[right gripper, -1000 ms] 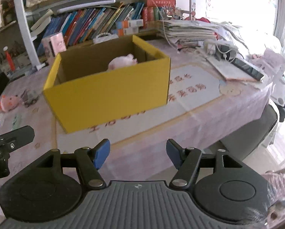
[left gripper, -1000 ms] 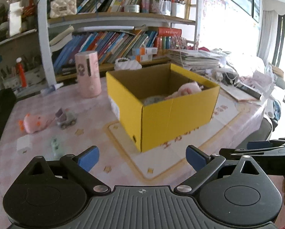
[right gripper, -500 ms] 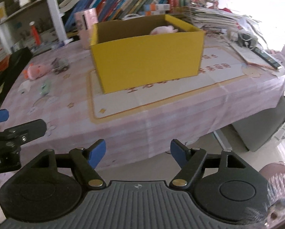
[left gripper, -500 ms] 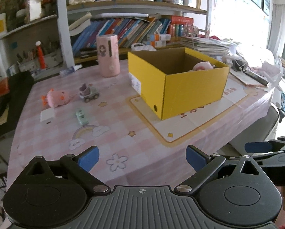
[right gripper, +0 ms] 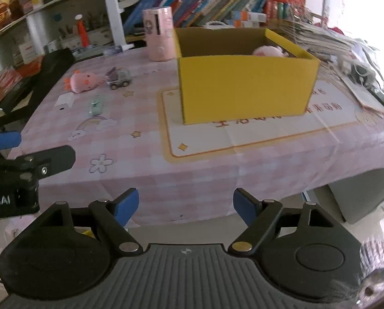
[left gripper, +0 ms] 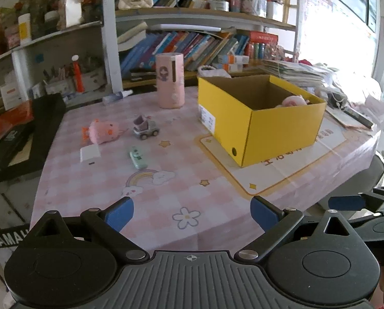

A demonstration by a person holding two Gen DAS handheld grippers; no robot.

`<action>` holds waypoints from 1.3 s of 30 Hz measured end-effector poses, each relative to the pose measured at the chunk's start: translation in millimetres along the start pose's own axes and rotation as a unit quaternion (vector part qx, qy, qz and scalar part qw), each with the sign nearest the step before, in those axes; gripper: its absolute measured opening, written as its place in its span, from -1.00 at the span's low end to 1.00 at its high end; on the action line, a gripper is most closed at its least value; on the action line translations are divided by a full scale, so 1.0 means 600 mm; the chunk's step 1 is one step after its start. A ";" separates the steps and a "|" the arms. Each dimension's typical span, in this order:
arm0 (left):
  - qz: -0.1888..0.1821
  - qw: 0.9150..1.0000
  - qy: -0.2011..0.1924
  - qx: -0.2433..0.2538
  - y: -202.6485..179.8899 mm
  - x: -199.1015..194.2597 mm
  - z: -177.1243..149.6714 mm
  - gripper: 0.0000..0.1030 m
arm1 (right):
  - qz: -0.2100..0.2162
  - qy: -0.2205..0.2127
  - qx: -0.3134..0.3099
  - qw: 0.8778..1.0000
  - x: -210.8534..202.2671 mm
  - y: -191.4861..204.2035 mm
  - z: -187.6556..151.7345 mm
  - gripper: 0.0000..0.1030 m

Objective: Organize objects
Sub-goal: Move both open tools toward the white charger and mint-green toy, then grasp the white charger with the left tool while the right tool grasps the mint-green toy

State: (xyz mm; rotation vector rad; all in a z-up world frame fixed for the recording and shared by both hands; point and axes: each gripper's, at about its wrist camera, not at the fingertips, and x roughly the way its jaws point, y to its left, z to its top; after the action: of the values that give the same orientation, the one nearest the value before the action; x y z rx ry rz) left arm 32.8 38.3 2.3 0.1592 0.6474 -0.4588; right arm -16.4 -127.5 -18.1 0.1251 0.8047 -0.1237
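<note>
1. We hold the left gripper [left gripper: 192, 212] and the right gripper [right gripper: 186, 206] near the table's [left gripper: 217, 206] front edge, fingers spread, grasping nothing.
2. Mid-table lie a green toy [left gripper: 137, 157], white card [left gripper: 89, 153], pink plush [left gripper: 103, 131] and toy car [left gripper: 145, 130].
3. Right of them stands the yellow box [left gripper: 282, 134], another plush [left gripper: 293, 101] inside.

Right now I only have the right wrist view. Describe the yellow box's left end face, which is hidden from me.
Observer: The yellow box has a white label on that end.
Operator: Report anything else on that face.
Observer: There is a round hole near its lower front corner.
Operator: Give me the left gripper's state. I only see its edge.
Observer: The left gripper is open and empty.
</note>
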 end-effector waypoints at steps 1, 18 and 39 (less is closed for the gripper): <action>0.000 1.000 0.001 -0.001 0.003 0.000 0.000 0.92 | 0.000 -0.001 -0.002 1.000 -0.001 0.003 0.001 0.54; 0.064 0.996 -0.003 -0.067 0.070 -0.007 -0.007 0.92 | 0.038 -0.014 -0.050 0.998 0.010 0.057 0.027 0.53; 0.162 0.981 -0.001 -0.111 0.179 0.139 0.100 0.86 | 0.148 -0.009 -0.145 0.978 0.185 0.135 0.169 0.02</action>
State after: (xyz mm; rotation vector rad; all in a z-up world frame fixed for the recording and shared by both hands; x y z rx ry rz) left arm 173.6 86.4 -1.2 0.0513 0.6516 -0.0710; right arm 144.3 -70.8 -23.6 -0.0341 0.7704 0.2731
